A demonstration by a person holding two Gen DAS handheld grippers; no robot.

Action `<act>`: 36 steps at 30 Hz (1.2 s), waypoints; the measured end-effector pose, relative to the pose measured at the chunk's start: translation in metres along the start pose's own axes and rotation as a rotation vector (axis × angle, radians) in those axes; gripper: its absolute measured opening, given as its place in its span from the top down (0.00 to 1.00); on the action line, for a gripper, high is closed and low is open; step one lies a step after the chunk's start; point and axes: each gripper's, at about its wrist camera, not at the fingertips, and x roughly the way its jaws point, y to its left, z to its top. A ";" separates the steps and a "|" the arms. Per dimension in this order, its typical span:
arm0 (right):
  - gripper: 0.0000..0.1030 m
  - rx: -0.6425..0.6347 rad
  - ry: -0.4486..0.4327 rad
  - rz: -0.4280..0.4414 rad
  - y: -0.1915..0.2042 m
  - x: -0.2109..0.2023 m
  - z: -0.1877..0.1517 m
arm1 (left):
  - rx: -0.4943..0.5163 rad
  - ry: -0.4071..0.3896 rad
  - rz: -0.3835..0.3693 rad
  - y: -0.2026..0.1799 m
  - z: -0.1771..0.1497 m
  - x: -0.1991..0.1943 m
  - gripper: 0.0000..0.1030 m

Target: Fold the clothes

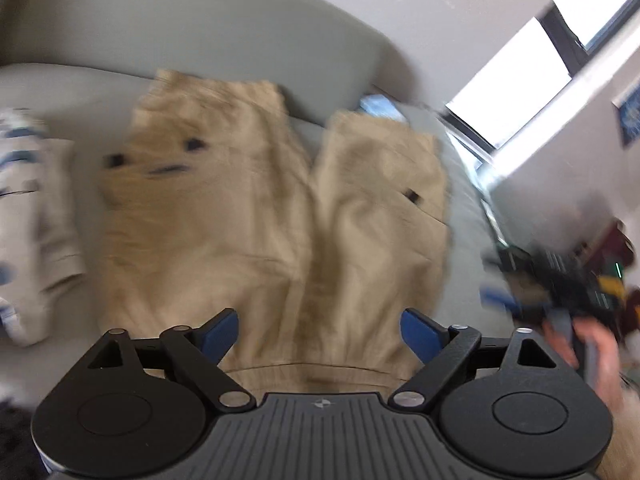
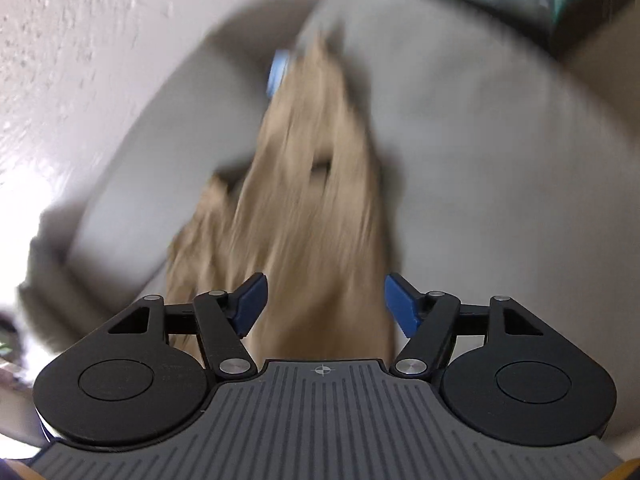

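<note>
Tan shorts (image 1: 256, 216) with dark buttons lie spread on a grey sofa seat (image 1: 52, 92), both legs pointing away, the waistband nearest me. My left gripper (image 1: 320, 338) hovers open over the waistband, blue pads (image 1: 218, 338) wide apart with nothing pressed between them. In the right wrist view the same tan shorts (image 2: 304, 208) appear heavily blurred. My right gripper (image 2: 324, 306) stands open above the cloth, its blue pads (image 2: 250, 304) clear of it. That right gripper (image 1: 560, 292) also shows as a dark blur at the right edge of the left wrist view, with a hand behind it.
A white garment with blue stripes (image 1: 24, 216) lies left of the shorts. The sofa backrest (image 1: 224, 28) curves behind. A small blue object (image 1: 376, 106) sits past the right leg. Bright windows (image 1: 524, 80) and a white wall (image 2: 80, 48) stand beyond.
</note>
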 end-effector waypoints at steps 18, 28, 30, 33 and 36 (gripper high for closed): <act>0.46 -0.051 0.169 -0.076 -0.003 0.020 -0.122 | -0.490 0.117 0.016 0.107 -0.055 0.046 0.35; 0.57 0.050 0.159 -0.034 -0.025 0.046 -0.134 | -0.472 0.097 -0.013 0.096 -0.061 0.059 0.47; 0.85 0.024 0.145 0.000 -0.021 0.043 -0.135 | -0.448 0.106 0.013 0.091 -0.059 0.056 0.72; 0.91 -0.053 0.122 0.000 -0.010 0.031 -0.136 | -0.435 0.114 0.039 0.089 -0.057 0.047 0.93; 0.92 -0.105 0.098 0.006 -0.004 -0.001 -0.129 | -0.424 0.103 0.023 0.090 -0.057 0.023 0.94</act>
